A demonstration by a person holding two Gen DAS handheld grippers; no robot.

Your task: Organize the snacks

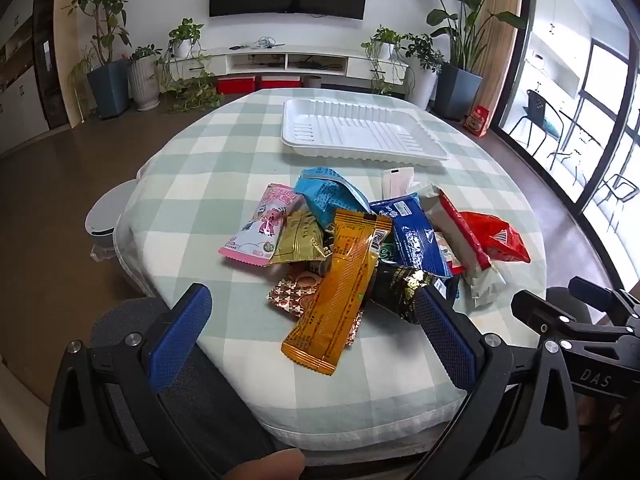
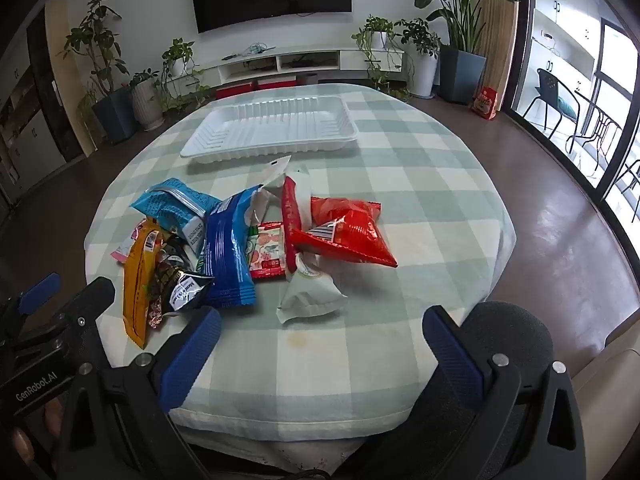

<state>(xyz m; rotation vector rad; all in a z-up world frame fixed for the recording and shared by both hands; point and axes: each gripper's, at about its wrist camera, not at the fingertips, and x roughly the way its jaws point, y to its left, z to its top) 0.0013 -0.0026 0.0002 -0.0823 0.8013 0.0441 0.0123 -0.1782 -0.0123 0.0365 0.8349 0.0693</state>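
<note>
Both grippers, left [image 1: 312, 316] and right [image 2: 320, 340], hang spread and empty at the table's near edge over piled snacks [image 1: 360, 240], light, crinkly, slippery packets best pinched by a sealed end, short of the tray [image 1: 360, 130].

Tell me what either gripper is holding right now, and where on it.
Nothing. The left gripper and right gripper both have jaws wide open short of the snack pile, touching no packet. The tray is empty.
</note>
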